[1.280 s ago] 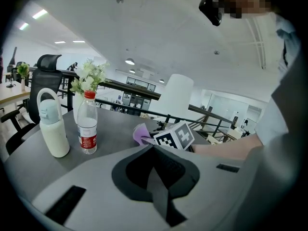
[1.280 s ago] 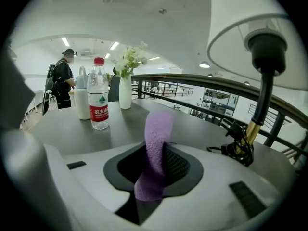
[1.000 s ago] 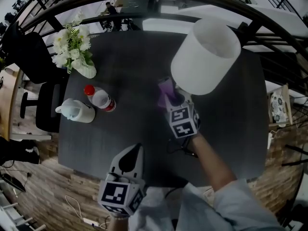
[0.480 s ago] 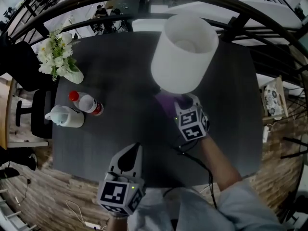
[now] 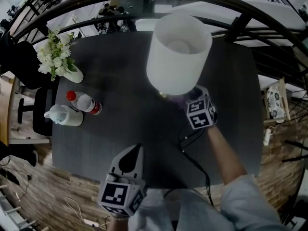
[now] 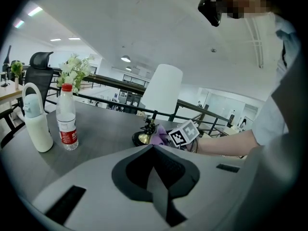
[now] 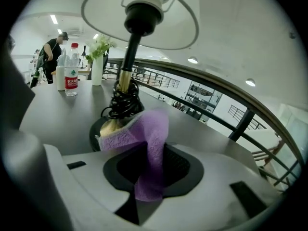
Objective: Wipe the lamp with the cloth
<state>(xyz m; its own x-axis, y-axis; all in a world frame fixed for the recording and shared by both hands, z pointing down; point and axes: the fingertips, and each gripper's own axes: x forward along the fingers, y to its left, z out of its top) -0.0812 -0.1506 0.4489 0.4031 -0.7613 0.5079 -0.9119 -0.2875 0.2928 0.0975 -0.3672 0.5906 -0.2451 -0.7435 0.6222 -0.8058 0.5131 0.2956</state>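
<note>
The lamp (image 5: 179, 52) stands mid-table with a white shade, a brass base and black cord coiled round its stem (image 7: 126, 66). A purple cloth (image 7: 144, 138) is pinched in my right gripper (image 7: 149, 177) and its free end lies against the brass base (image 7: 103, 129). From the head view, the right gripper (image 5: 192, 100) reaches in from the lamp's right, its tips and most of the cloth hidden under the shade. My left gripper (image 5: 129, 160) hangs shut and empty over the table's near edge; from it I see the lamp (image 6: 161, 88) and cloth (image 6: 158, 136).
At the table's left stand a water bottle (image 5: 84, 101), a white jug (image 5: 62, 115) and a vase of white flowers (image 5: 60, 57). The lamp's black cord (image 5: 195, 155) trails toward the near edge. A dark railing (image 5: 250, 18) curves behind the table (image 5: 125, 71).
My right gripper has swung with the cloth from the front-left of the lamp base round to its right side. The cloth now sits mostly under the shade. The left gripper has stayed put.
</note>
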